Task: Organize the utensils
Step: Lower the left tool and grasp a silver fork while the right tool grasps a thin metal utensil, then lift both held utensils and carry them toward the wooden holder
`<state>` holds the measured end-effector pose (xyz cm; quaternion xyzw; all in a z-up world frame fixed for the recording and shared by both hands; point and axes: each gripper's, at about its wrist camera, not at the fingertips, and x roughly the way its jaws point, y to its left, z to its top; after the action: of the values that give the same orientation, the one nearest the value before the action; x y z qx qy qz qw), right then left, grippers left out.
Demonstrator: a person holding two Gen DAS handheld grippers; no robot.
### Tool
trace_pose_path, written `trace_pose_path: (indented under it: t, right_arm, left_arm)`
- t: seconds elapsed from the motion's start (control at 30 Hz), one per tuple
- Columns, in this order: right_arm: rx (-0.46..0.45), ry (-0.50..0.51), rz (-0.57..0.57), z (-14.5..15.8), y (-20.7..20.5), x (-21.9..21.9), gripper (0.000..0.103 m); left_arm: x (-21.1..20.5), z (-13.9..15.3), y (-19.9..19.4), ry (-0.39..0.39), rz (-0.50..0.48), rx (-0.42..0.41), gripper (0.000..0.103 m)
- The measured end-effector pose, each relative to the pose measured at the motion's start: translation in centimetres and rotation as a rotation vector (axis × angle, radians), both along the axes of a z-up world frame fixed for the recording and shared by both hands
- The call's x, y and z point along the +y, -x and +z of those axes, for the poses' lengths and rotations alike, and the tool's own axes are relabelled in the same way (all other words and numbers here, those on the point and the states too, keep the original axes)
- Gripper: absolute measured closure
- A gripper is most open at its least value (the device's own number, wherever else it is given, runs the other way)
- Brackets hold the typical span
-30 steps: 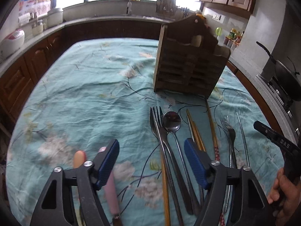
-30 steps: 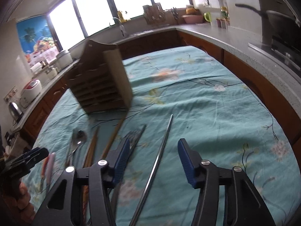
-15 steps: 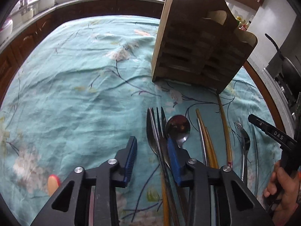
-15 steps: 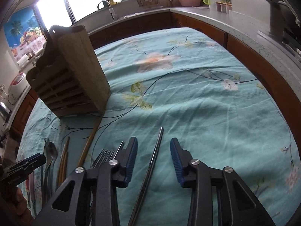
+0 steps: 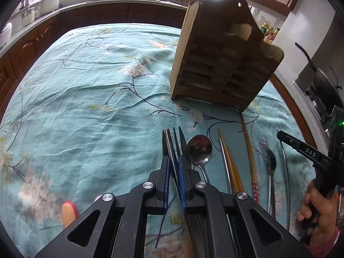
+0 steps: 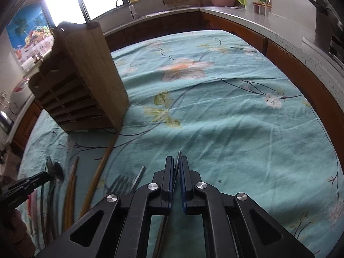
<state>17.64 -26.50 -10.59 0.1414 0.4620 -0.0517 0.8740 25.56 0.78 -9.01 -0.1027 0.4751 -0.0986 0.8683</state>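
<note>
A wooden utensil holder [image 5: 221, 64] stands on the teal floral tablecloth [image 5: 90, 99]; it also shows in the right wrist view [image 6: 83, 86]. In front of it lie a fork [image 5: 172, 142], a spoon [image 5: 200, 148], wooden chopsticks [image 5: 230, 161] and another fork [image 5: 269, 161]. My left gripper [image 5: 174, 161] is shut on the fork, whose tines stick out ahead. My right gripper [image 6: 176, 163] is shut on a thin metal chopstick [image 6: 178, 159], whose tip pokes out between the pads. A fork [image 6: 124, 182] lies just left of it.
A pink-handled utensil [image 5: 68, 212] lies at the near left. Kitchen counters with a sink [image 6: 131, 10] ring the table; a wok [image 5: 318, 79] sits on the stove at the right. The other gripper and hand [image 5: 318, 193] show at the right edge.
Both grippers moved forward and down and closed: the left on the fork, the right on the metal chopstick.
</note>
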Motion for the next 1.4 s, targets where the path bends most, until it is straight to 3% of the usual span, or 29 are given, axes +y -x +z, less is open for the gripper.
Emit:
trace_pose_path:
  t: [0.23, 0.43, 0.67, 0.77, 0.83, 0.9, 0.93, 0.97, 1.03, 1.13, 1.2, 1.27, 1.4]
  right_arm:
    - [-0.053, -0.067, 0.029, 2.2, 1.5, 0.8, 0.099]
    - [-0.069, -0.086, 0.062, 3.5, 2.6, 2.1, 0.099]
    - [-0.084, -0.1, 0.079, 4.0, 3.9, 3.3, 0.099]
    - [-0.096, -0.11, 0.089, 4.3, 4.2, 3.7, 0.099]
    - [-0.108, -0.122, 0.094, 4.5, 4.5, 3.9, 0.099]
    - [-0.121, -0.132, 0.096, 4.8, 4.7, 4.1, 0.099]
    - [-0.122, -0.124, 0.095, 4.8, 4.7, 4.2, 0.099]
    - [-0.127, -0.122, 0.098, 4.9, 4.8, 4.3, 0.099]
    - [-0.127, -0.132, 0.102, 4.9, 4.8, 4.5, 0.099]
    - [-0.139, -0.129, 0.104, 5.1, 5.0, 4.7, 0.099]
    - [-0.147, -0.144, 0.105, 5.2, 5.2, 4.7, 0.099]
    - [-0.154, -0.131, 0.107, 5.4, 5.4, 4.8, 0.099]
    - [-0.159, -0.137, 0.113, 5.4, 5.6, 5.0, 0.099]
  left_arm:
    - [1.0, 1.6, 2.0, 0.019, -0.007, -0.02, 0.096]
    - [1.9, 0.3, 3.0, 0.007, 0.0, 0.05, 0.096]
    - [1.8, -0.1, 4.8, -0.023, -0.056, 0.073, 0.096]
    - [2.9, 0.0, 4.9, 0.03, -0.047, 0.089, 0.097]
    - [4.0, 0.6, 5.1, 0.104, -0.034, 0.065, 0.097]
    - [3.0, 1.3, 5.3, -0.048, -0.024, 0.022, 0.098]
    - [3.1, 1.6, 5.5, -0.051, -0.018, 0.007, 0.098]
    - [3.5, 1.6, 5.4, 0.012, -0.023, 0.02, 0.098]
    - [2.9, 1.5, 5.5, -0.038, -0.048, 0.033, 0.1]
    - [3.5, 1.6, 5.5, 0.066, -0.082, 0.062, 0.099]
    - [3.7, 2.1, 5.6, -0.003, -0.037, 0.029, 0.099]
    - [4.5, 2.9, 5.9, 0.04, -0.02, 0.003, 0.099]
    - [4.9, 4.6, 6.7, 0.042, 0.0, -0.048, 0.099]
